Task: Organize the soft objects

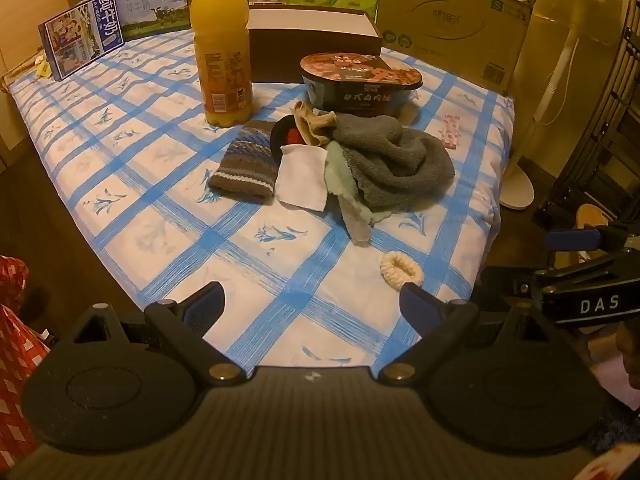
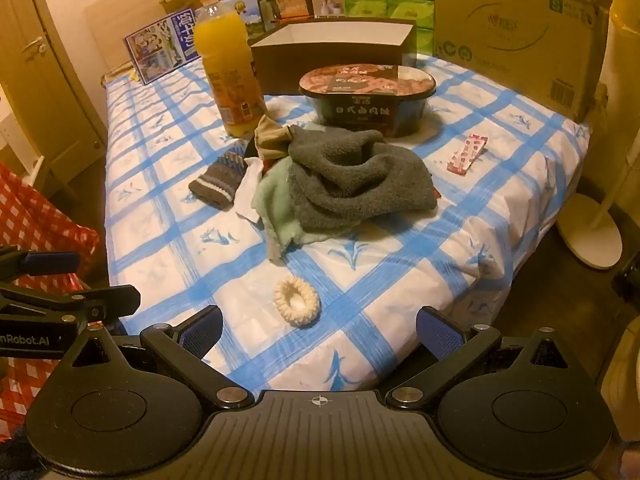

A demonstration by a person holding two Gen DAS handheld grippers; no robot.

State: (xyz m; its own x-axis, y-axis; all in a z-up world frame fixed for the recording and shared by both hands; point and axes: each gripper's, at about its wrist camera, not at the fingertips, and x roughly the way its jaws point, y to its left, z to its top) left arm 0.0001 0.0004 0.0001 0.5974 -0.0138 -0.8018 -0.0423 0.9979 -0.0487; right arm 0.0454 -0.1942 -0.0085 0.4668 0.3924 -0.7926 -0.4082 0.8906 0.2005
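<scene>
Left tongs [image 1: 310, 300] and right tongs [image 2: 318, 330] held level, low at the worktop [image 2: 400, 288] edge, both spread wide, empty, one cream scrunchie [image 2: 297, 300] lying just before one heaped pile of soft cloths [image 2: 344, 180], one orange bottle [image 2: 230, 72] set behind the pile.

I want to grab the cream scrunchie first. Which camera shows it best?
The right wrist view: the cream scrunchie lies whole and large on the tablecloth, just ahead of the open right gripper. The left wrist view shows it smaller, its lower edge hidden by a finger.
</scene>
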